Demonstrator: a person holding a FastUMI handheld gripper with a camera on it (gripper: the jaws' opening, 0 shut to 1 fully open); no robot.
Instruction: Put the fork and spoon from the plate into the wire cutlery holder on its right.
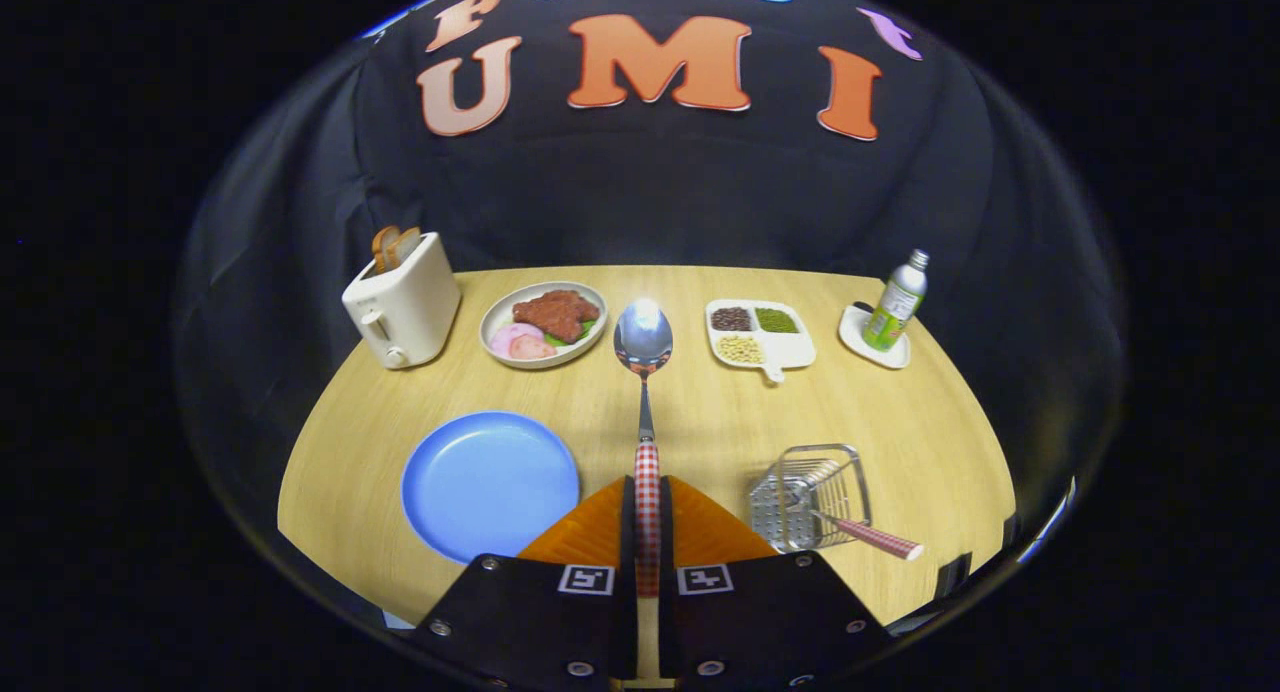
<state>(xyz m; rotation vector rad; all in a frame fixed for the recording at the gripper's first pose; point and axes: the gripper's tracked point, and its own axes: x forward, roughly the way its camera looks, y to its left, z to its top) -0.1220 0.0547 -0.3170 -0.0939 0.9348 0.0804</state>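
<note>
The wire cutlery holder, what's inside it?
One utensil with a red checked handle sticks out of the wire cutlery holder; its head is hidden by the mesh. The tongs grip the spoon above the table.

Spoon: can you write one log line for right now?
gripper: shut on spoon | fork: in holder | plate: bare

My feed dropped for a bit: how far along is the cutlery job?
Done: one checked-handled utensil rests in the wire cutlery holder; round blue plate bare. In hand: gripper shut on checked-handled metal spoon. Left: spoon into holder.
</note>
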